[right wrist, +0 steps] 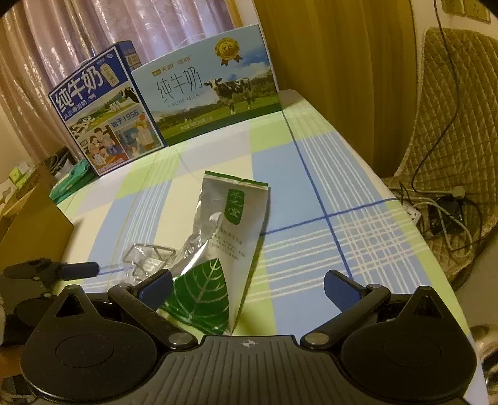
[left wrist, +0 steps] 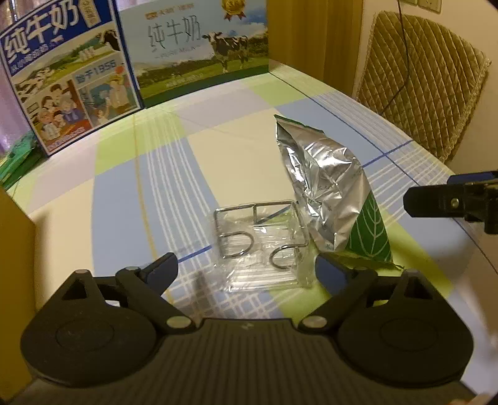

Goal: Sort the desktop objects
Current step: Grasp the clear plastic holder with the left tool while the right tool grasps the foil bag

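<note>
Both the left gripper (left wrist: 246, 268) and right gripper (right wrist: 247, 288) are spread wide, grasping nothing. A foil tea pouch (right wrist: 232, 218) leans beside a clear wire-framed holder (left wrist: 261, 236), with two milk cartons (right wrist: 105, 109) far behind

Milk boxes (right wrist: 174, 102) far; tabletop (right wrist: 311, 174) btwn free.

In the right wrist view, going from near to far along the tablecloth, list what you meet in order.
Right gripper → silver and green foil pouch → pale-blue milk carton with the cow → curtain.
</note>
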